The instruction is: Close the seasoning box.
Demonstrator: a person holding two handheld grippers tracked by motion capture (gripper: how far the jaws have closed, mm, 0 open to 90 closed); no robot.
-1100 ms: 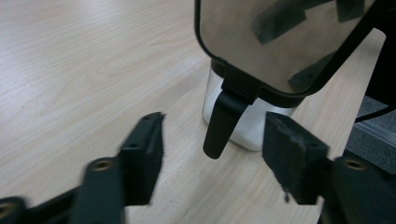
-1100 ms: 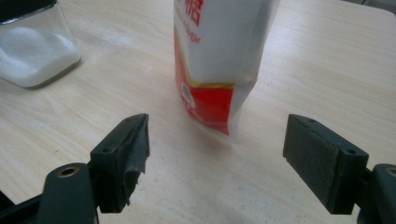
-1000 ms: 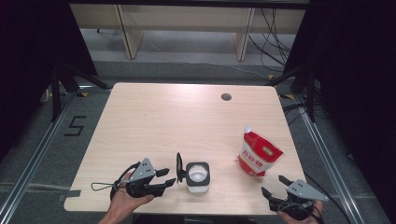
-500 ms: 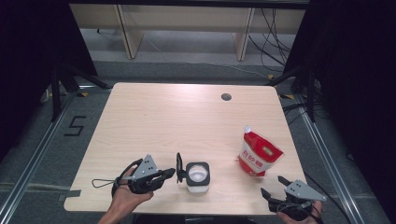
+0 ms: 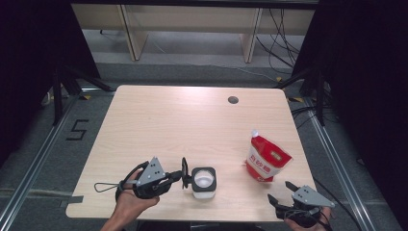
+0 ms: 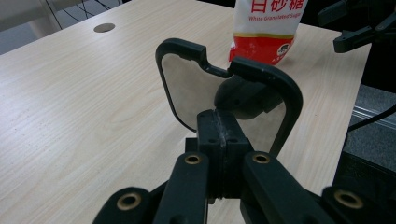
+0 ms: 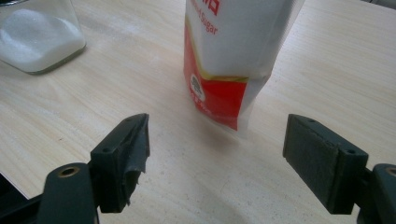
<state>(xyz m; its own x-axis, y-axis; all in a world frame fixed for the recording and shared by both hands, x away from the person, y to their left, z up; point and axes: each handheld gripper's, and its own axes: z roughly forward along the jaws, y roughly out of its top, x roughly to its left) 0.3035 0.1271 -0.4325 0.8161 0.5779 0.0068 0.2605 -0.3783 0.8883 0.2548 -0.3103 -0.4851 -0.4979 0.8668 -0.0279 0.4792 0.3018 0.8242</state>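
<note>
The left gripper is gripping the lid, its jaws pressed together on the lid's lower edge. In the left gripper view the lid is standing on edge, a black frame round a clear pane, broadside to the camera. The jar, open and holding white sugar, is sitting on the tabletop just beyond the lid, straight along the line of the jaws. So the lid is facing the jar's side rather than lying over its mouth. It is being held clear of the opening.

The right gripper is waiting near the tabletop's front right corner, jaws spread wide and holding nothing. The sugar bag is standing upright just ahead of it, its long axis vertical and well apart from the jar. In the right gripper view the bag is lying ahead of the gap between the jaws, not yet between them. The right hand is much the nearer to it, so a short push forward should bring the bag into that gap.
</note>
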